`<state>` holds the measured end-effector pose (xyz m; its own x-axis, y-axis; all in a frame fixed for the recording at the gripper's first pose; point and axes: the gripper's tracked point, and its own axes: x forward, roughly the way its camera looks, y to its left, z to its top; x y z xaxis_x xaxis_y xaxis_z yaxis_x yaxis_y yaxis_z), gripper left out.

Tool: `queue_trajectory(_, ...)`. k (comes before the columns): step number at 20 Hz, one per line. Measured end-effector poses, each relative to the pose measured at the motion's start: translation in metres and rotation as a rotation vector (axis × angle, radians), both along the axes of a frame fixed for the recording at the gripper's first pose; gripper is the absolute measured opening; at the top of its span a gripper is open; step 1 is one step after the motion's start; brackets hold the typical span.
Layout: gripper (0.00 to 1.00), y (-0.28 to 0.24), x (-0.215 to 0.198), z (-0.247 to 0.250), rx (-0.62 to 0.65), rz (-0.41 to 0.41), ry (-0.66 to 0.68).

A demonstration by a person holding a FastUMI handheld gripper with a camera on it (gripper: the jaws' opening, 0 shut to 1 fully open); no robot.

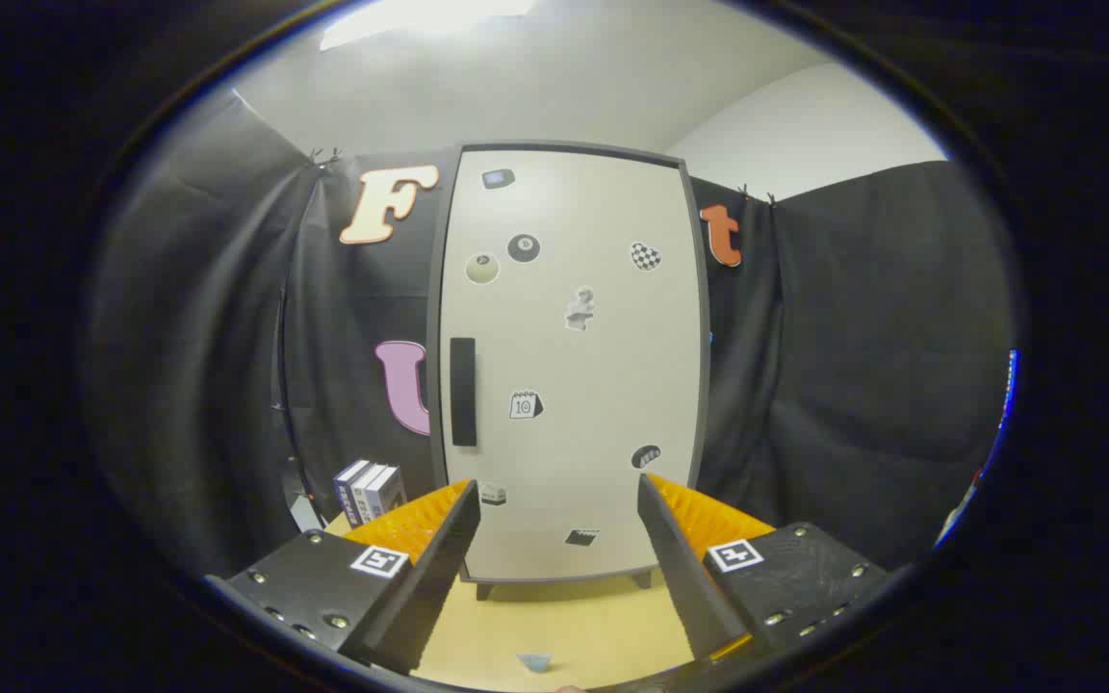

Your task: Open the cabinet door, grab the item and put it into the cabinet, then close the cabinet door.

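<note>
The gripper (559,500) hangs spread and empty before the cabinet (569,366), whose door is closed with its dark handle (463,392) on the left; boxes (369,491) stand left of the cabinet's base

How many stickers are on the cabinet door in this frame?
9 on the door: one top left, two balls and a checkered heart below, a grey one mid-door, a calendar beside the handle, three low down, one partly behind a finger of the open claw. More may be hidden.
</note>
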<state>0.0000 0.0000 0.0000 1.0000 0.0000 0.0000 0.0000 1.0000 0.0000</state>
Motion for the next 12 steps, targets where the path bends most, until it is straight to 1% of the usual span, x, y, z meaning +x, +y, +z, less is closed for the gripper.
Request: queue_trajectory(12,0.98,0.011,0.007,0.001,0.029,0.023,0.006)
